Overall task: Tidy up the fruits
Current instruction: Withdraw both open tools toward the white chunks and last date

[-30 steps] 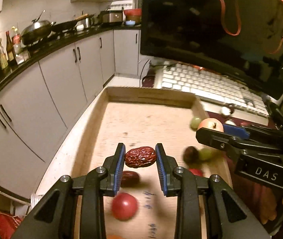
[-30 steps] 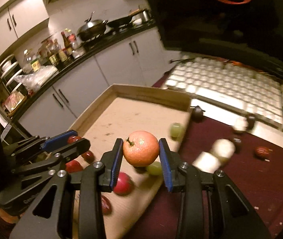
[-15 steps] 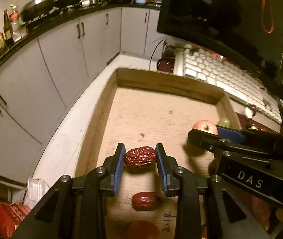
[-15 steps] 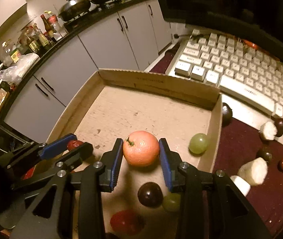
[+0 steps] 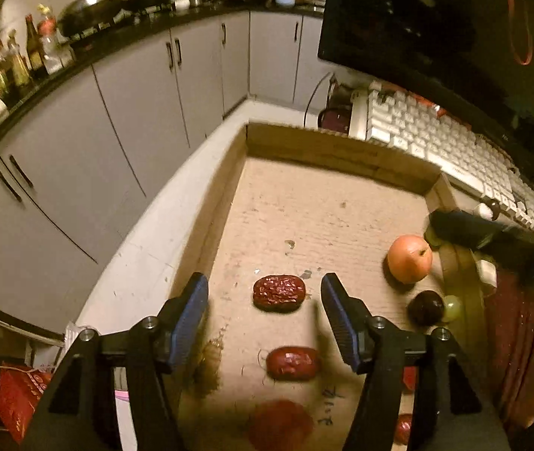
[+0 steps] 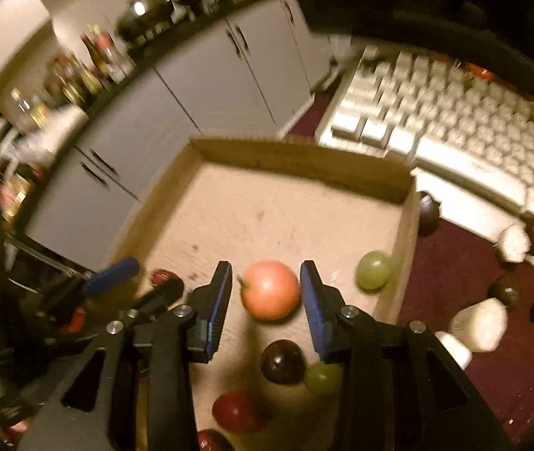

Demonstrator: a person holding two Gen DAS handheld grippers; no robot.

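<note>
1. The left gripper (image 5: 265, 306) hung over the box (image 5: 327, 150), its jaws just opened wide, and the date (image 5: 279, 293) lay loose on the box floor between the blue pads (image 5: 191, 312), touching neither.
2. A second date (image 5: 292, 362) lay just nearer the camera, and a blurred red fruit (image 5: 280, 424) sat at the lower edge of that view.
3. The right gripper (image 6: 265, 302) had its jaws easing apart; the orange (image 6: 270, 289) sat between them on the box floor, with a thin gap showing on each side, so the pads no longer pressed it.
4. A dark plum (image 6: 282, 360) and a green grape (image 6: 323, 377) lay touching, just nearer the camera than the orange.
5. Another grape (image 6: 374, 274) rested against the right wall of the box.
6. Outside the box, on the maroon mat (image 6: 455, 274), lay several dark fruits, a small red one and some white chunks (image 6: 479, 323), well apart from each other.
7. A white keyboard (image 6: 455, 112) ran along past the box's far corner, under a dark monitor (image 5: 436, 18).
8. The right view was blurred with motion; kitchen cabinets (image 5: 135, 112) stood behind.
</note>
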